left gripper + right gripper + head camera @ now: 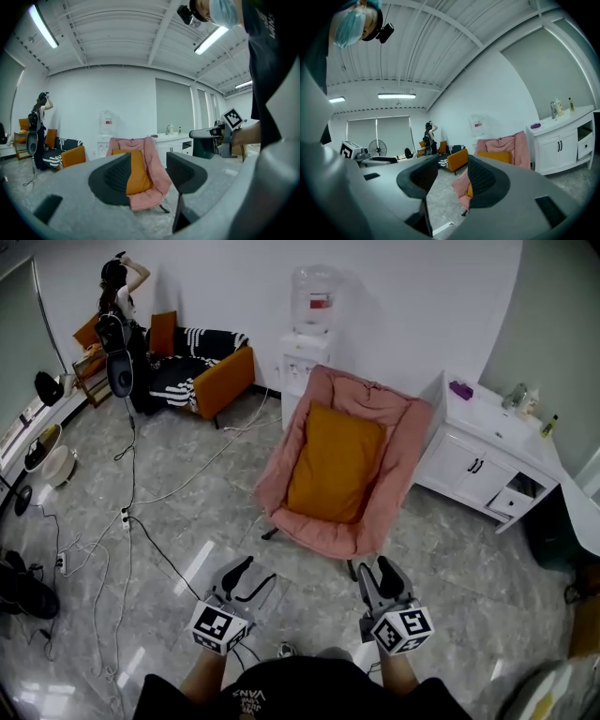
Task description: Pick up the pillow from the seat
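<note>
An orange pillow [335, 463] leans upright against the back of a pink folding chair [403, 484], filling its seat. Both grippers hover over the floor in front of the chair, well short of it. My left gripper [253, 573] is open and holds nothing; in the left gripper view the pillow [138, 173] shows between its jaws, far off. My right gripper [377, 568] is open too, with nothing between its jaws. In the right gripper view the pillow [494, 156] sits behind the right jaw, on the chair [511, 143].
A white cabinet [487, 446] stands right of the chair and a water dispenser [305, 343] behind it. An orange sofa [211, 367] and a person [117, 296] are at the back left. Cables [131, 512] trail over the tiled floor on the left.
</note>
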`<act>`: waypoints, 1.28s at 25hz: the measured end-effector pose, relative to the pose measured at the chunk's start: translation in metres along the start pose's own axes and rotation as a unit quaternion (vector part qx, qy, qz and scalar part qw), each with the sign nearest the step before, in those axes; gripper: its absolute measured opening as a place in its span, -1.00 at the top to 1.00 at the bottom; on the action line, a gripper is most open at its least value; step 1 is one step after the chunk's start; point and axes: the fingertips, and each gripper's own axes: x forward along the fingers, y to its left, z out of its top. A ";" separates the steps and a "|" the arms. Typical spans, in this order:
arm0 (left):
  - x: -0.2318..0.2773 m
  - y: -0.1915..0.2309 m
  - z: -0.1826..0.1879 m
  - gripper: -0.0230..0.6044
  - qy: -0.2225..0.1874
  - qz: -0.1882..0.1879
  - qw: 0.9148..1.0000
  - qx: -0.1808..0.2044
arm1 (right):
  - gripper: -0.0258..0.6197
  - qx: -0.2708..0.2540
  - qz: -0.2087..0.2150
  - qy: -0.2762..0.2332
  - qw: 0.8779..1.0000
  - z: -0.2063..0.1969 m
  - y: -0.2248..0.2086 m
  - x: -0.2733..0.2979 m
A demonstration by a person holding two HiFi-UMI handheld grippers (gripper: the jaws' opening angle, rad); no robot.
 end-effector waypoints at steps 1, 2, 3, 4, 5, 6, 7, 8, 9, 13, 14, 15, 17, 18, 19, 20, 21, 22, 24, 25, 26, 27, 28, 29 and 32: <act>0.001 0.008 -0.002 0.19 0.000 -0.002 1.000 -0.002 | 0.35 0.003 -0.004 0.002 1.000 -0.002 0.002 0.005; 0.003 0.015 -0.003 0.19 0.000 -0.004 1.000 -0.004 | 0.35 0.004 -0.007 0.004 1.000 -0.003 0.003 0.010; 0.006 0.020 -0.004 0.19 -0.001 -0.006 1.000 -0.008 | 0.35 0.004 -0.010 0.007 1.000 -0.004 0.003 0.015; 0.009 0.024 -0.003 0.19 -0.002 -0.009 1.000 -0.011 | 0.35 0.003 -0.013 0.010 1.000 -0.004 0.002 0.019; 0.013 0.027 -0.003 0.19 -0.003 -0.012 1.000 -0.013 | 0.35 0.002 -0.017 0.011 1.000 -0.004 0.001 0.023; 0.016 0.029 -0.004 0.19 -0.004 -0.014 1.000 -0.015 | 0.35 0.001 -0.019 0.012 1.000 -0.003 -0.001 0.026; 0.019 0.032 -0.004 0.19 -0.005 -0.016 1.000 -0.016 | 0.35 0.000 -0.021 0.013 1.000 -0.003 -0.004 0.030; 0.024 0.036 -0.005 0.19 -0.006 -0.016 1.000 -0.017 | 0.35 0.000 -0.022 0.013 1.000 -0.002 -0.007 0.036; 0.028 0.040 -0.006 0.19 -0.006 -0.016 1.000 -0.020 | 0.35 0.000 -0.023 0.012 1.000 -0.001 -0.010 0.042; 0.050 0.057 -0.012 0.19 0.001 -0.015 1.000 -0.026 | 0.35 -0.001 -0.025 0.012 1.000 -0.001 -0.026 0.069; 0.057 0.061 -0.013 0.19 0.002 -0.014 1.000 -0.026 | 0.35 -0.002 -0.024 0.013 1.000 0.000 -0.031 0.076; 0.065 0.066 -0.012 0.19 0.003 -0.012 1.000 -0.026 | 0.35 -0.002 -0.022 0.014 1.000 0.002 -0.037 0.084; 0.085 0.076 -0.007 0.19 0.002 -0.009 1.000 -0.024 | 0.35 -0.003 -0.019 0.015 1.000 0.007 -0.051 0.102; 0.097 0.081 -0.004 0.19 0.001 -0.009 1.000 -0.023 | 0.35 -0.004 -0.018 0.014 1.000 0.010 -0.059 0.110; 0.108 0.084 -0.001 0.19 0.001 -0.009 1.000 -0.021 | 0.35 -0.004 -0.018 0.014 1.000 0.013 -0.067 0.119; 0.120 0.088 0.001 0.19 0.001 -0.009 1.000 -0.019 | 0.35 -0.004 -0.017 0.014 1.000 0.015 -0.075 0.127; 0.133 0.092 0.003 0.19 0.000 -0.008 1.000 -0.018 | 0.35 -0.004 -0.016 0.014 1.000 0.018 -0.083 0.135; 0.145 0.097 0.006 0.19 0.000 -0.006 1.000 -0.018 | 0.35 -0.005 -0.015 0.016 1.000 0.021 -0.091 0.143; 0.172 0.104 0.012 0.19 -0.002 -0.005 1.000 -0.020 | 0.35 -0.006 -0.013 0.019 1.000 0.027 -0.111 0.160; 0.185 0.107 0.015 0.19 -0.001 -0.006 1.000 -0.021 | 0.35 -0.007 -0.012 0.020 1.000 0.030 -0.122 0.168; 0.199 0.109 0.017 0.19 0.001 -0.007 1.000 -0.021 | 0.35 -0.008 -0.013 0.021 1.000 0.033 -0.132 0.175; 0.213 0.111 0.018 0.19 0.001 -0.010 1.000 -0.020 | 0.35 -0.008 -0.014 0.022 1.000 0.035 -0.143 0.182; 0.226 0.114 0.019 0.19 0.000 -0.012 1.000 -0.019 | 0.35 -0.008 -0.016 0.021 1.000 0.037 -0.154 0.189; 0.239 0.116 0.019 0.19 0.000 -0.012 1.000 -0.018 | 0.35 -0.007 -0.018 0.021 1.000 0.038 -0.164 0.194; 0.271 0.122 0.022 0.19 -0.002 -0.011 1.000 -0.018 | 0.35 -0.002 -0.021 0.025 0.999 0.039 -0.192 0.209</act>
